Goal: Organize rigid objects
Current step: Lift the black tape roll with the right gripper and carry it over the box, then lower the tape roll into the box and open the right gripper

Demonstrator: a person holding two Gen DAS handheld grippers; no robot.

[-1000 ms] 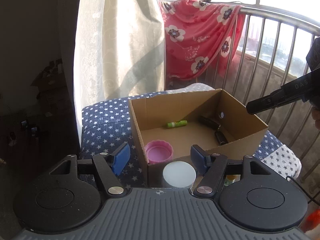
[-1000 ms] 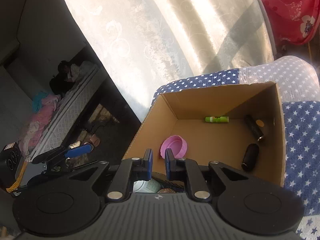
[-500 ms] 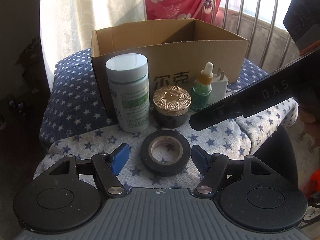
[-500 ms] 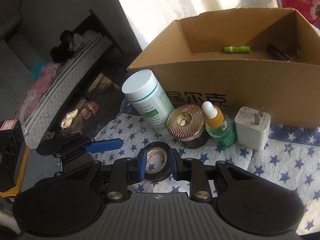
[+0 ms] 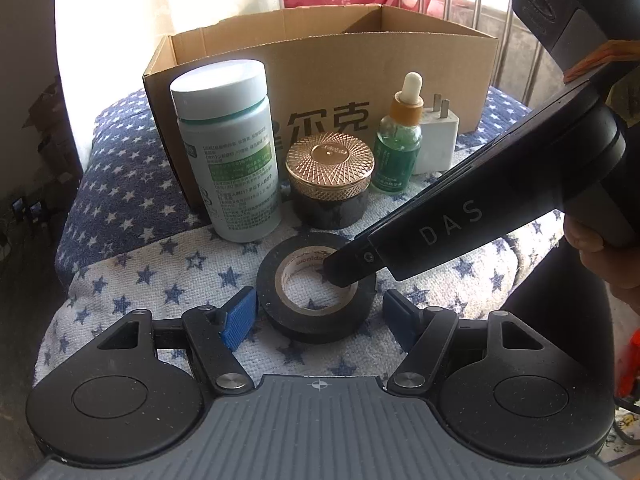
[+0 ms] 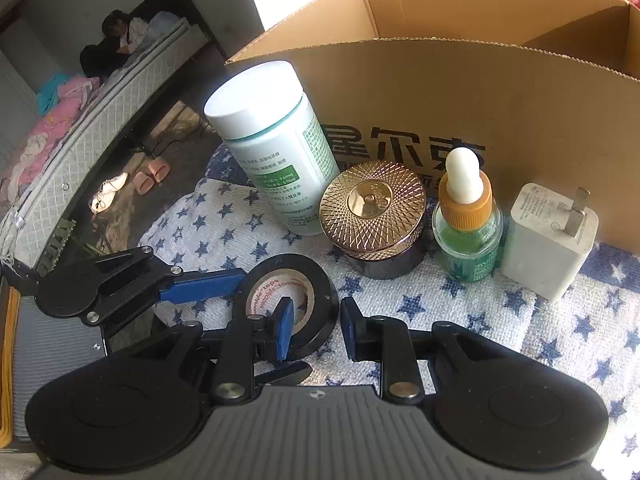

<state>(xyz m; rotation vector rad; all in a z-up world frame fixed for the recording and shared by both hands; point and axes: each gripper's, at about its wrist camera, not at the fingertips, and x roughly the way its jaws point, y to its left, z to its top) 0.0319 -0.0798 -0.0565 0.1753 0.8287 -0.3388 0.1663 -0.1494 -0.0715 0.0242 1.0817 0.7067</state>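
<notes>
A black tape roll (image 5: 316, 312) lies flat on the star-print cloth (image 5: 160, 272) in front of a cardboard box (image 5: 400, 68). My left gripper (image 5: 318, 318) is open, one blue pad on each side of the roll with small gaps. In the right wrist view its blue finger (image 6: 200, 286) reaches the tape roll (image 6: 324, 300) from the left. My right gripper (image 6: 316, 328) is narrowly open astride the roll's near right wall: one pad stands in the hole, the other outside. Neither pad presses on it. In the left wrist view the right gripper (image 5: 346, 270) slants in from the right.
Against the box (image 6: 480, 92) stand a white bottle (image 6: 276, 152), a gold-lidded jar (image 6: 372, 208), a green dropper bottle (image 6: 466, 224) and a white charger plug (image 6: 548, 240). The cloth drops off at the left to a floor with slippers (image 6: 150, 174). A hand (image 5: 592, 240) holds the right gripper.
Both grippers came down from above the box to the tape roll. The right jaws went from shut to slightly apart, and one pad now stands in the roll's hole.
</notes>
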